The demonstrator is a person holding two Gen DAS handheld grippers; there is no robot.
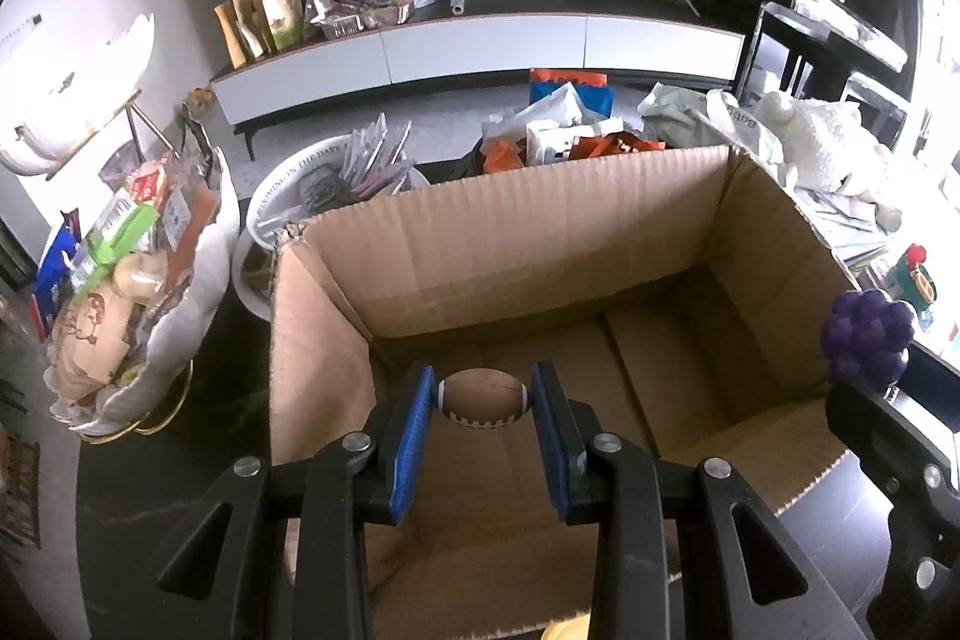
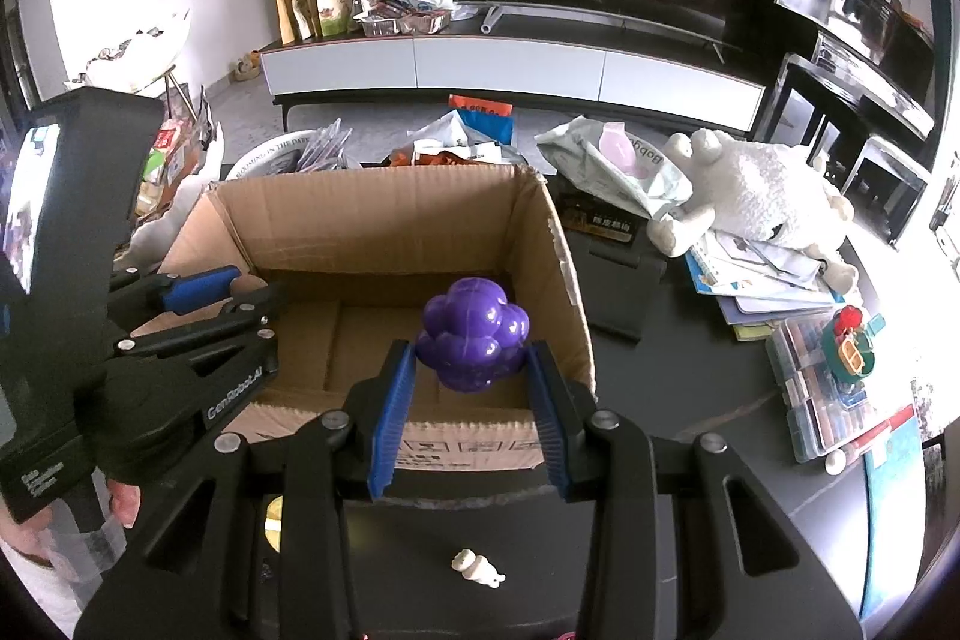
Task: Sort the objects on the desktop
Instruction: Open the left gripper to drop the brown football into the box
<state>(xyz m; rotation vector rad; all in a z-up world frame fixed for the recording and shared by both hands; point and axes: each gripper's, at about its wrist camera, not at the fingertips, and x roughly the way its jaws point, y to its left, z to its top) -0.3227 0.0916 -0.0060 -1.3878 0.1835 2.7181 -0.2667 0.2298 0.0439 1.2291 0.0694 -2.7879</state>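
Observation:
An open cardboard box (image 1: 498, 244) stands on the dark table; it also shows in the right wrist view (image 2: 384, 226). My left gripper (image 1: 485, 397) is shut on a small brown toy football (image 1: 485, 399) and holds it over the box's inside. My right gripper (image 2: 471, 370) is shut on a purple toy grape bunch (image 2: 474, 331) over the box's near right corner. The grape bunch (image 1: 867, 337) shows at the right edge of the left wrist view. The left gripper (image 2: 198, 289) shows at the left of the right wrist view.
A small white figurine (image 2: 477, 568) lies on the table in front of the box. A white plush sheep (image 2: 756, 196) lies on books at the right, with a plastic organiser box (image 2: 828, 388) nearer. A snack-filled white stand (image 1: 138, 280) and a white bowl (image 1: 282, 196) stand left of the box.

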